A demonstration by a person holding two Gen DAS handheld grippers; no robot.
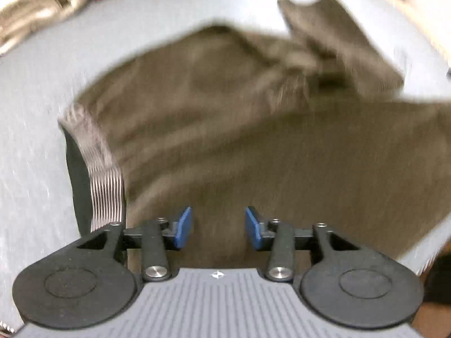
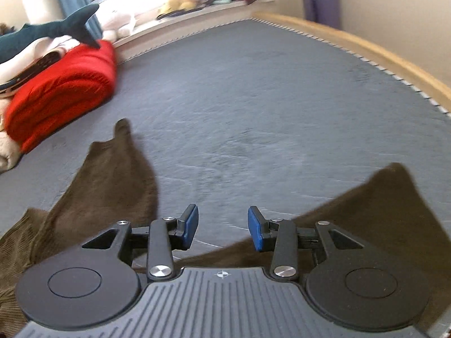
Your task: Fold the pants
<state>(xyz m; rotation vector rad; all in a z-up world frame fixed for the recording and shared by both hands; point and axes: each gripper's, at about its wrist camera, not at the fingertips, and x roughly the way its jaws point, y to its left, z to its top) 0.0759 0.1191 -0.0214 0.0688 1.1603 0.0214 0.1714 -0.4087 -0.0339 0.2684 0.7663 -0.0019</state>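
Pants (image 1: 225, 129) beneath parted left gripper (image 1: 219, 228)

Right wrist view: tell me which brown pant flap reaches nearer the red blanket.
The left flap: its tip points up beside the red blanket. The right flap lies across the mattress, far from it.

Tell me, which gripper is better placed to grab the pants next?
Probably the left gripper: open right above the brown pants. The right gripper, also open, faces mostly bare bed.

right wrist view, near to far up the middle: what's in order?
right gripper, open → brown pants edge → grey mattress → wooden bed frame → windowsill with plush toys
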